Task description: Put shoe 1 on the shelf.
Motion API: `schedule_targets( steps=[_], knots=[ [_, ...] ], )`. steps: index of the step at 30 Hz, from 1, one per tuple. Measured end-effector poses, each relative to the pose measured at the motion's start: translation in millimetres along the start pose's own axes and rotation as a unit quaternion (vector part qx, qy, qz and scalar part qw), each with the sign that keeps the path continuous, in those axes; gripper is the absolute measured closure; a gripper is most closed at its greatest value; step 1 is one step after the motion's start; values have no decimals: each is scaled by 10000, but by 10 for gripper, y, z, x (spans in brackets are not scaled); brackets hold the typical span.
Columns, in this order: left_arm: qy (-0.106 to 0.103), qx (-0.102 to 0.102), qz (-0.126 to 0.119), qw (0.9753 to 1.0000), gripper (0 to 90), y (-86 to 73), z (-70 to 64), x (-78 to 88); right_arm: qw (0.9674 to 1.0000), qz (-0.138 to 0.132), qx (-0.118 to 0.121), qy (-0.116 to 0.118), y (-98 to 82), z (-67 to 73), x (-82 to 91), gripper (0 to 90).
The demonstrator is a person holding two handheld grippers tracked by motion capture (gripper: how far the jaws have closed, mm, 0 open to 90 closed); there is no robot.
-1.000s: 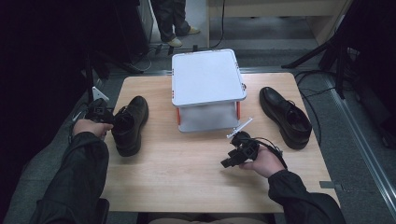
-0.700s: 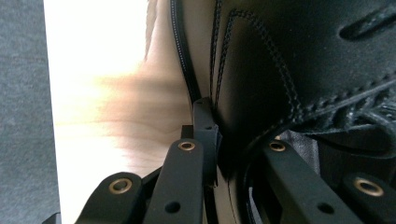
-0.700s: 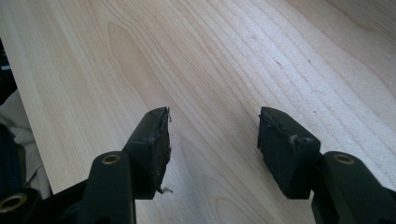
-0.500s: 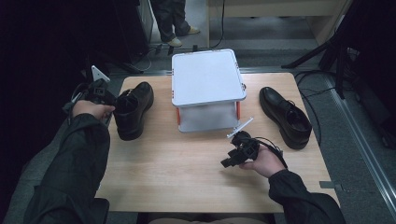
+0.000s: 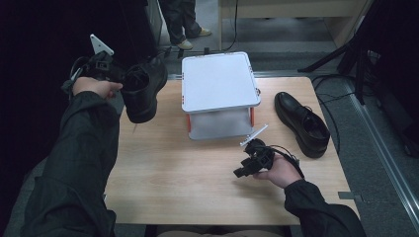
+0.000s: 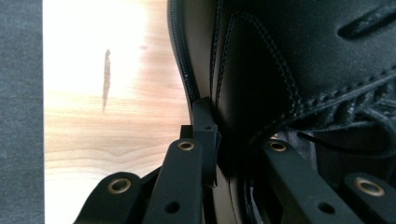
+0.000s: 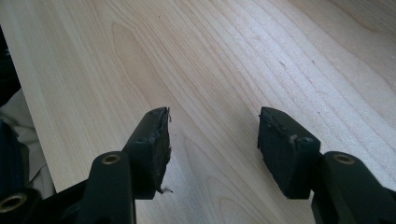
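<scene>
A black leather lace-up shoe [image 5: 143,94] hangs above the table's far left corner, tilted with its toe down. My left gripper [image 5: 116,76] is shut on the shoe's collar from the left. In the left gripper view one jaw presses the outside of the shoe [image 6: 289,70] and the other sits inside the opening. A second black shoe [image 5: 304,123] lies on the table at the right. My right gripper [image 5: 242,172] rests low over the table near the front middle. Its jaws stand open with bare wood between them, as the right gripper [image 7: 212,135] view shows.
A white two-tier stand [image 5: 217,81] with orange posts stands at the table's far middle. The wooden table [image 5: 173,173] has bare wood across its front half. A person's legs [image 5: 180,19] show on the floor beyond the table.
My left gripper has lifted the shoe off the table, up and toward the far left. The right gripper and the right shoe have stayed where they were.
</scene>
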State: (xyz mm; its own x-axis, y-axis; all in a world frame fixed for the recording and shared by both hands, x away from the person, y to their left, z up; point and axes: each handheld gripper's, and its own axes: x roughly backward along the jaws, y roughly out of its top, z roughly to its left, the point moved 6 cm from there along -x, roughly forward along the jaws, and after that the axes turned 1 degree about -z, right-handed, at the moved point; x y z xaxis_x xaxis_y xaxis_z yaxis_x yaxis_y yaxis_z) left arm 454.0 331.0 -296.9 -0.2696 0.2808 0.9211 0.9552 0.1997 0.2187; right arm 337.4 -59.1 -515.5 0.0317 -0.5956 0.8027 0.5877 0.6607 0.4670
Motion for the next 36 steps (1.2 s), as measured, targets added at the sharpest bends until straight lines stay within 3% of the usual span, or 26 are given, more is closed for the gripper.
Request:
schedule_targets(
  steps=[1, 3, 4, 6, 8, 10, 16, 19, 23, 29, 36],
  knots=[
    [0, 0, 0, 10000, 834, 0, 0, 0, 10000, 0, 0, 0, 0, 0, 0, 445],
    [-66, -38, -43, 10000, 833, 44, -128, 30, 10000, 11, 4, -16, -3, -6, -6, 445],
    [-111, -124, -48, 9999, 831, 87, -259, 43, 10000, 19, 12, -18, -2, -6, -9, 445],
    [-124, -161, -62, 9998, 831, 112, -328, 46, 10000, 10, 8, -9, 1, -1, -9, 445],
    [-159, -271, -65, 9995, 832, 182, -514, 29, 10000, 16, 33, 15, 2, 13, -9, 445],
    [-168, -264, -59, 9995, 832, 203, -568, 17, 10000, 19, 42, 20, 1, 16, -12, 445],
    [-157, -379, -35, 9992, 830, 331, -896, -132, 10000, -38, 25, 55, -7, 11, 16, 445],
    [-203, -380, 37, 9991, 830, 353, -966, -196, 10000, -56, -2, 64, -10, 1, 23, 445],
    [-57, -430, 52, 9990, 827, 427, -1119, -355, 10000, -62, -20, 54, -29, -8, 34, 447],
    [-29, -421, 54, 9991, 824, 473, -1259, -509, 10000, -14, 20, 23, -65, 1, 22, 448],
    [-36, -626, 76, 9980, 812, 464, -1426, -660, 10000, -16, -76, 4, -112, -13, 58, 448]
  ],
)
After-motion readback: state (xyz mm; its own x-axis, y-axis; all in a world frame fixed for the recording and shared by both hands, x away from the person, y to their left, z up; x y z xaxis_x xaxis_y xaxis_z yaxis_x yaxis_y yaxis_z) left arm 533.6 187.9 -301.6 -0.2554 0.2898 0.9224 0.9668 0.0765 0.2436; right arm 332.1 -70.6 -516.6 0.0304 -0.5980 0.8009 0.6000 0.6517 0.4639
